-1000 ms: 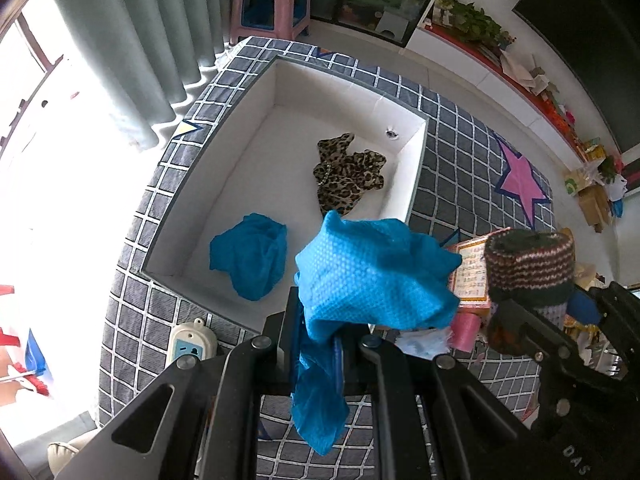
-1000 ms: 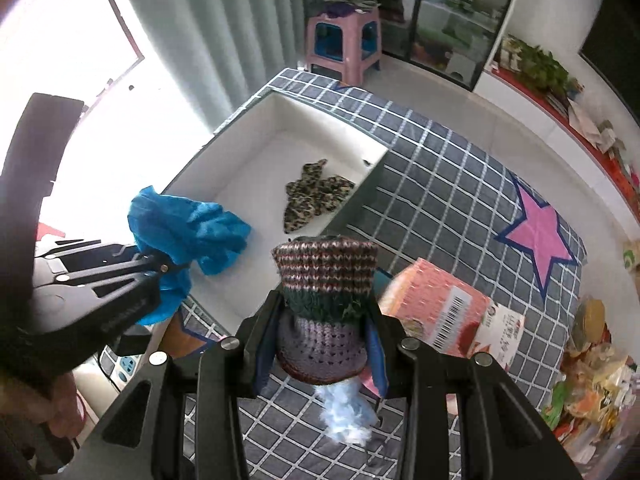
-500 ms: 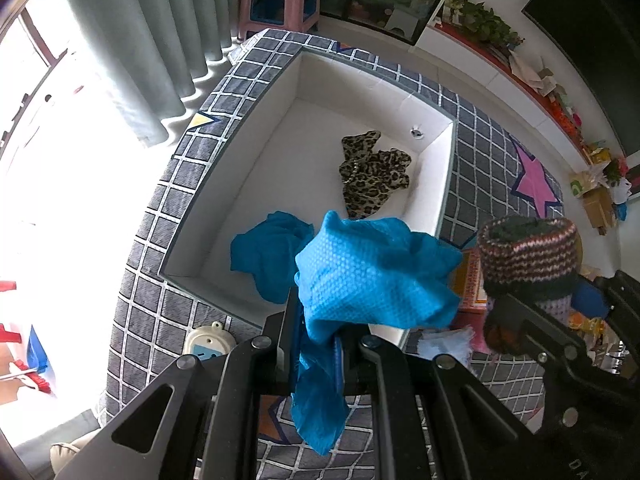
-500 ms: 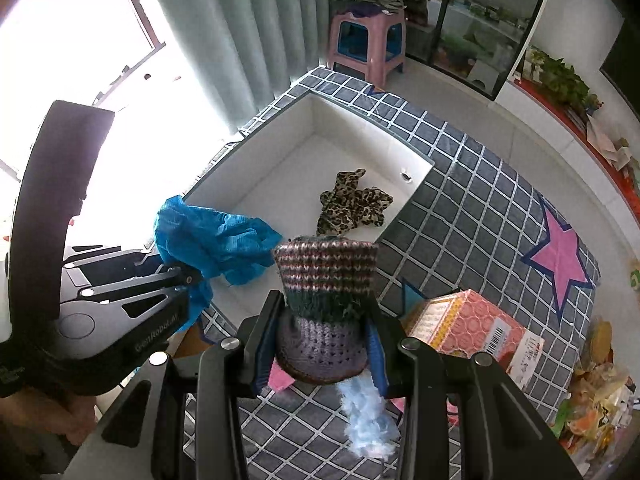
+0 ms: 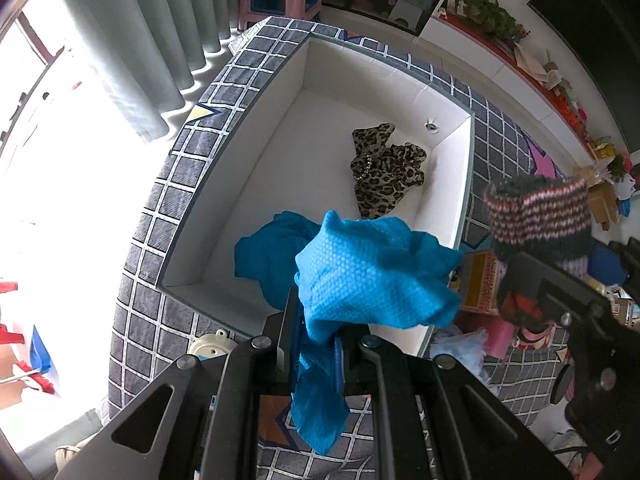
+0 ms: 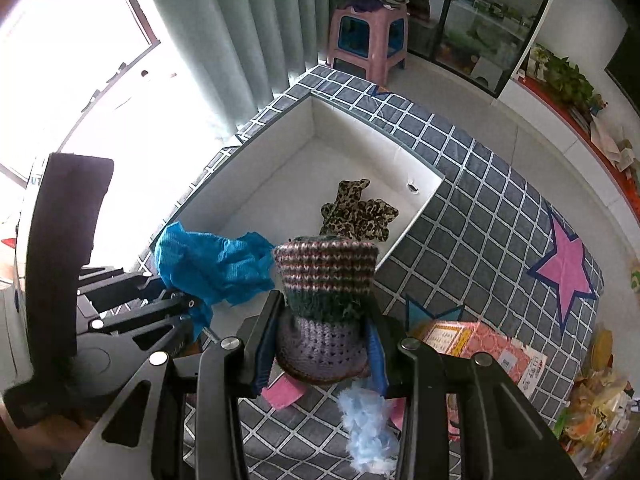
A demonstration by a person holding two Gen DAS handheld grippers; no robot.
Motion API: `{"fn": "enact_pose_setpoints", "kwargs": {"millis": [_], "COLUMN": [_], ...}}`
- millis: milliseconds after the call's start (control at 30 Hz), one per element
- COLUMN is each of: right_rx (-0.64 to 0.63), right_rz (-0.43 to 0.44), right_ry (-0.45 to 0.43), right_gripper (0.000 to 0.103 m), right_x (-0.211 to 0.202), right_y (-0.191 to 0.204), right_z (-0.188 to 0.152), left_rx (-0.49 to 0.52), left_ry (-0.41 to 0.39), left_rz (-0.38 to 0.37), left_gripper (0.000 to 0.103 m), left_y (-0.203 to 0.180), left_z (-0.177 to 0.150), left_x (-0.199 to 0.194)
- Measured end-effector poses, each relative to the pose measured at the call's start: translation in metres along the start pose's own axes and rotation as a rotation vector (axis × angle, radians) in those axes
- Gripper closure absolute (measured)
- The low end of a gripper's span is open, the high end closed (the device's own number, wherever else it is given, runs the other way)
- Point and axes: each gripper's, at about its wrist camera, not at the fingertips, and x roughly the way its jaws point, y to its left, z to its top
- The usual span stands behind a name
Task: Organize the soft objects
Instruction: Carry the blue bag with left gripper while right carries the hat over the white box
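Above the near edge of the white box (image 5: 448,184), we see the left gripper (image 5: 316,344) clamped tight on a blue textured cloth (image 5: 372,276), its jaws closed on a thin fold while the rest bunches up over the fingertips and a tail hangs down between the fingers. Seen from the right wrist camera, the same cloth (image 6: 216,264) sits at the tips of the left gripper (image 6: 180,304), over the box's near left corner.

We find the right gripper (image 6: 324,344) closed around a striped knitted hat (image 6: 324,292), both pads pressing its lilac lower band, the striped top standing upright above them. It hangs over the checked grey cover (image 6: 472,216), just beside the box's near right wall.

Inside the box lie a second blue cloth (image 5: 268,256), near the front wall and partly hidden behind the held one, and a leopard-print cloth (image 5: 384,172) toward the far right corner, apart from it. On the cover below the right gripper we see a pink carton (image 6: 476,344), a pale blue fluffy piece (image 6: 368,428) and a pink strip (image 6: 284,394).
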Motion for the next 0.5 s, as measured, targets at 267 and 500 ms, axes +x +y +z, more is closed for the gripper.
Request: {"fn": "enact_pose_setpoints", "kwargs": {"millis": [267, 500], "right_rx": [-0.004, 0.001], "right_rz": [-0.004, -0.006], "right_ry": [0.017, 0.042], "right_gripper": [0.064, 0.064], "right_x": [0.012, 0.024], "right_y": [-0.001, -0.007], "right_z": [0.014, 0.021], "left_rx": [0.002, -0.005], "left_ry": [0.025, 0.041], "left_rz": [0.002, 0.002], "left_gripper": [0.089, 0.089], "left_y": [0.005, 0.009], "left_z": [0.009, 0.011], "left_x": [0.014, 0.022]}}
